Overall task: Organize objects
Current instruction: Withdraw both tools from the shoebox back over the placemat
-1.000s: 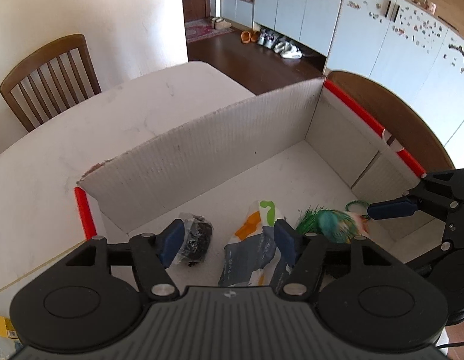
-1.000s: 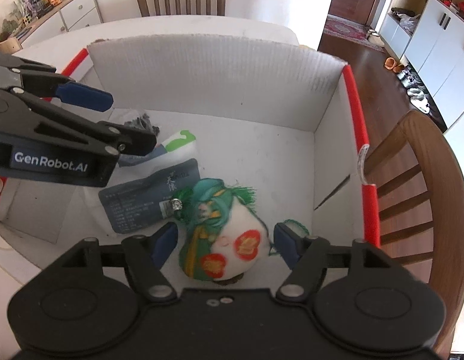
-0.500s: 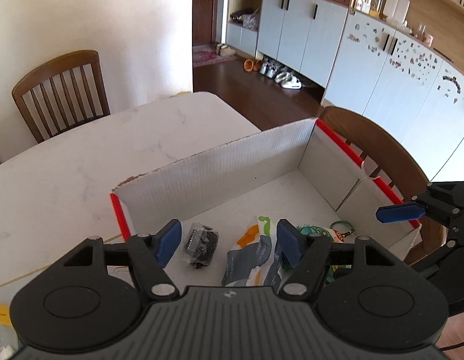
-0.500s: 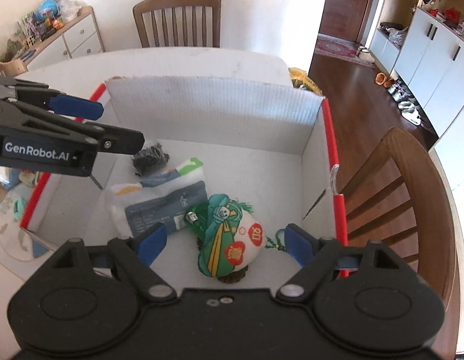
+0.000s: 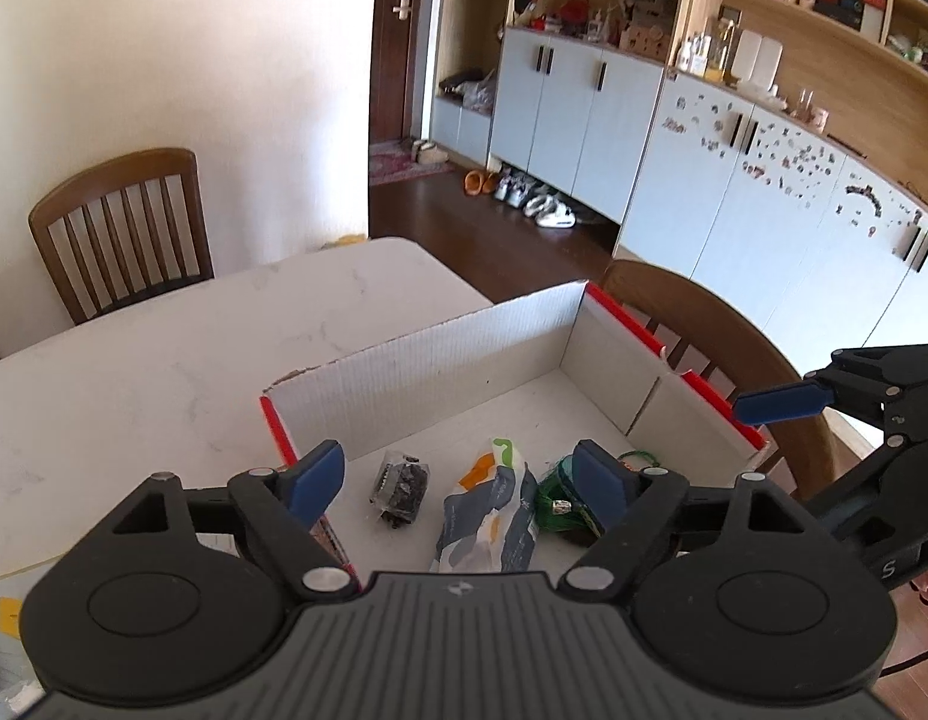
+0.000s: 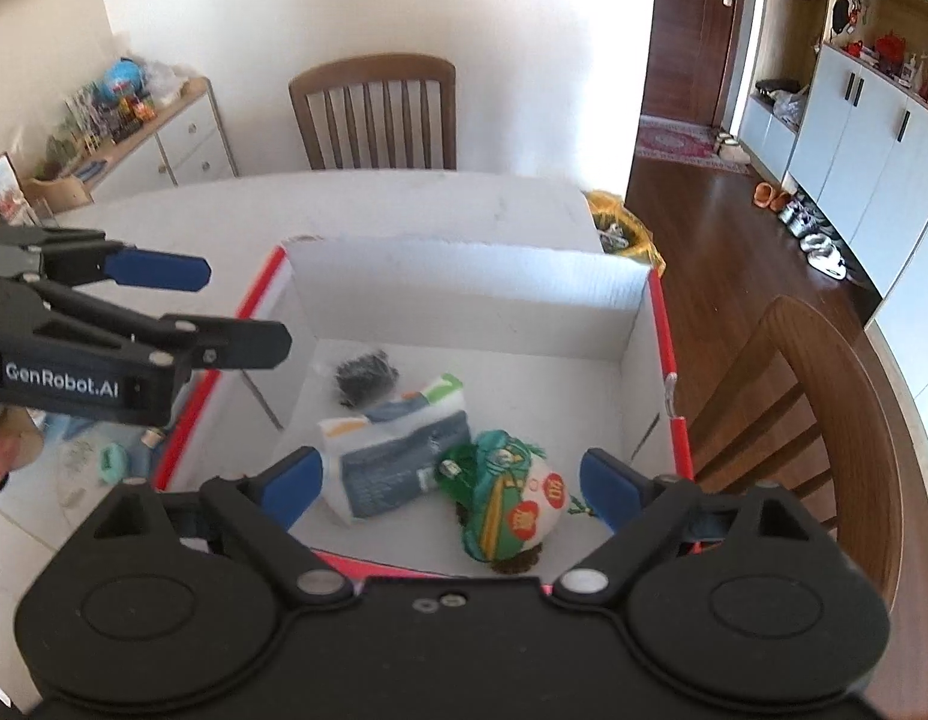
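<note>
Looking down into a white cardboard box (image 6: 464, 300) with red tape on the rims, sitting on a pale marble-look table (image 5: 134, 360). Three things lying on the box floor: small clear packet of dark bits (image 6: 365, 375) toward the far left corner, a crumpled white-and-grey pouch (image 6: 398, 456) with green and orange print in the middle, and a round green-and-white plush charm (image 6: 511, 498) with red patches just to its right, nearer the front wall. Pouch and charm touching or close to it, dark packet a bit apart.

Left gripper (image 5: 461, 477) hovering above the near left part of the box, jaws opening, spread wide, nothing pinched between the blue pads. Right gripper (image 6: 449, 486) same deal over the near right side: jaws opening, very wide, empty, charm and pouch well below.

Wooden chairs (image 6: 374, 114) at the far end and right side of the table.
</note>
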Demonstrator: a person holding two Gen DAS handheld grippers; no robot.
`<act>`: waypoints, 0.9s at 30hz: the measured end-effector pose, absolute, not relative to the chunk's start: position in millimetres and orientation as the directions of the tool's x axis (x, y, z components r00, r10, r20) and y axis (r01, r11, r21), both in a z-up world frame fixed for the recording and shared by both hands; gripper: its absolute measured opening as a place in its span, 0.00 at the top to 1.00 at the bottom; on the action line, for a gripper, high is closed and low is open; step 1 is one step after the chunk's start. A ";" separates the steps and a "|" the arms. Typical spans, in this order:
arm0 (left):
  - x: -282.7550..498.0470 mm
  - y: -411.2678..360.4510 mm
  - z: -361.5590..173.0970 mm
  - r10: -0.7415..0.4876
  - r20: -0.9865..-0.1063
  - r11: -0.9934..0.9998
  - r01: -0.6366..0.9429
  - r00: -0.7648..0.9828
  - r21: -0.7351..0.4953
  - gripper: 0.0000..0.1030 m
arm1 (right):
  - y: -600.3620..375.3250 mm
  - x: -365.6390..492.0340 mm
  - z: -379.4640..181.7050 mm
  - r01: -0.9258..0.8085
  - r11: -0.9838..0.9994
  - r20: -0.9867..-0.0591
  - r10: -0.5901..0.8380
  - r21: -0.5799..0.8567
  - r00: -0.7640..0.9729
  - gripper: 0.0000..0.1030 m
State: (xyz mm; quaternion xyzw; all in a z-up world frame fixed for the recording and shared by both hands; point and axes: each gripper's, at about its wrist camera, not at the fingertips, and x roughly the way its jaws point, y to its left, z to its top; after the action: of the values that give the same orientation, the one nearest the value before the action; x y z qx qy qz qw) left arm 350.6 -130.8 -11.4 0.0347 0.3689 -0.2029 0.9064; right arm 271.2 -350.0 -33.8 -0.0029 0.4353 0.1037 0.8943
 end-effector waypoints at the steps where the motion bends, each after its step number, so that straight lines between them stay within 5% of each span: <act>1: 346.7 -128.2 -9.0 -0.343 -0.677 0.915 0.394 0.651 -0.086 0.18 | -347.6 269.1 -30.8 -0.191 0.978 -0.773 0.187 0.087 0.606 0.07; 6: 329.9 -112.7 2.2 -0.360 -0.652 0.912 0.398 0.667 -0.097 0.16 | -331.4 256.9 -16.6 -0.197 0.978 -0.742 0.178 0.063 0.646 0.03; 11: 313.2 -89.8 10.9 -0.369 -0.617 0.914 0.390 0.695 -0.106 0.03 | -314.1 248.0 -7.6 -0.212 0.975 -0.716 0.198 0.072 0.669 0.02; 27: 274.0 13.4 -4.0 -0.288 -0.594 0.956 0.261 0.751 -0.135 0.00 | -231.8 238.4 -4.8 -0.237 0.966 -0.676 0.240 0.098 0.697 0.02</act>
State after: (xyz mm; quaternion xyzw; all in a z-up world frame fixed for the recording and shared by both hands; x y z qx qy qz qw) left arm 274.0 13.4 -4.0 -0.0216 0.3211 -0.1467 0.9354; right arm 238.4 -231.8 -4.8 0.0018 0.3671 0.1295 0.9211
